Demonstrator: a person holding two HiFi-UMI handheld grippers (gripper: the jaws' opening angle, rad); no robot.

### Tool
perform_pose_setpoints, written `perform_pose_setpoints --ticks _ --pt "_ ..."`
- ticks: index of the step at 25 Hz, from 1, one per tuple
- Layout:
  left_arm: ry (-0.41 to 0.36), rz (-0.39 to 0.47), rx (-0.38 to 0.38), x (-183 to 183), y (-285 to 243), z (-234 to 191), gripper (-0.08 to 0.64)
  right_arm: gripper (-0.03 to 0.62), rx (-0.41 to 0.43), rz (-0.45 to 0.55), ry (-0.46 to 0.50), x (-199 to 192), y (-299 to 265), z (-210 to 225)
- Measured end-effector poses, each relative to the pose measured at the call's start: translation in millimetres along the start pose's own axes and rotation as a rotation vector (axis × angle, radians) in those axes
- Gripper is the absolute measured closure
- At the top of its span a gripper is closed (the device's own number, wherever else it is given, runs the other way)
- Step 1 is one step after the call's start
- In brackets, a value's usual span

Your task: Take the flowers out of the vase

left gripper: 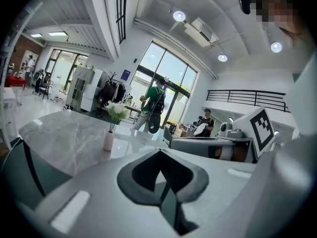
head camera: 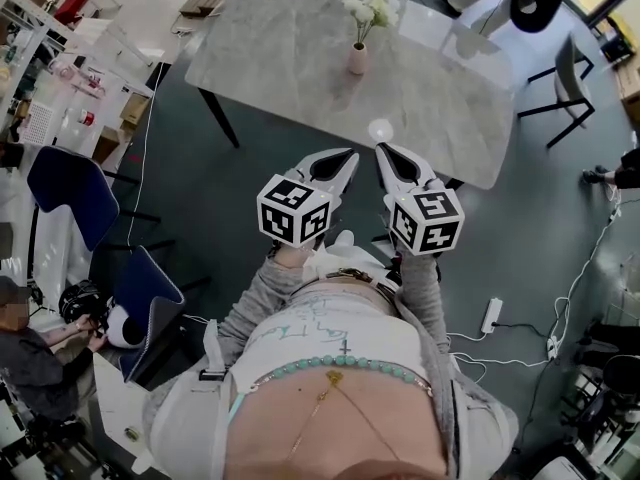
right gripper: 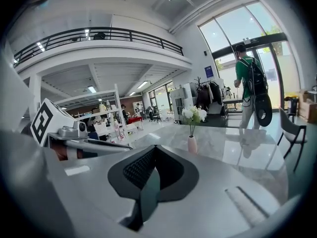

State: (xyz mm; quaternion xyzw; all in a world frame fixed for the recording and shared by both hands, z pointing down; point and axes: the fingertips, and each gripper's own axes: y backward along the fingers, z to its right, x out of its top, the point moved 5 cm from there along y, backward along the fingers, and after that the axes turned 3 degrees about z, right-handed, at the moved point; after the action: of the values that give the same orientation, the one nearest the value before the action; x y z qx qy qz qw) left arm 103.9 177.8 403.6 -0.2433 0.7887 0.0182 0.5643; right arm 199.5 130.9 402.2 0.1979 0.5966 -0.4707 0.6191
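White flowers (head camera: 368, 6) stand upright in a small pink vase (head camera: 357, 59) near the far side of the grey marble table (head camera: 280, 58). My left gripper (head camera: 349, 155) and right gripper (head camera: 383, 149) are side by side at the table's near edge, well short of the vase. Both are shut and hold nothing. The left gripper view has the vase (left gripper: 108, 140) and flowers (left gripper: 117, 111) far off, left of its closed jaws (left gripper: 159, 151). In the right gripper view the vase (right gripper: 191, 144) and flowers (right gripper: 194, 114) stand beyond and to the right of its closed jaws (right gripper: 154, 147).
Two blue chairs (head camera: 72, 190) stand on the floor to the left, near a seated person (head camera: 30, 360). A grey chair (head camera: 568, 73) is at the table's right end. A power strip (head camera: 490, 315) lies on the floor. A person in green (right gripper: 246, 76) walks past the windows.
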Motion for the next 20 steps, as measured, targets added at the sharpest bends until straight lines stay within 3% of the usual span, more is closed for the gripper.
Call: perform_pose_setpoints --ticks 6,20 --pt "-0.004 -0.004 -0.020 8 -16 -13 0.560 0.565 -0.028 0.008 -0.009 6 -12 11" --pt "-0.006 -0.022 -0.146 51 -63 -79 0.560 0.565 -0.112 0.009 -0.007 41 -83 39"
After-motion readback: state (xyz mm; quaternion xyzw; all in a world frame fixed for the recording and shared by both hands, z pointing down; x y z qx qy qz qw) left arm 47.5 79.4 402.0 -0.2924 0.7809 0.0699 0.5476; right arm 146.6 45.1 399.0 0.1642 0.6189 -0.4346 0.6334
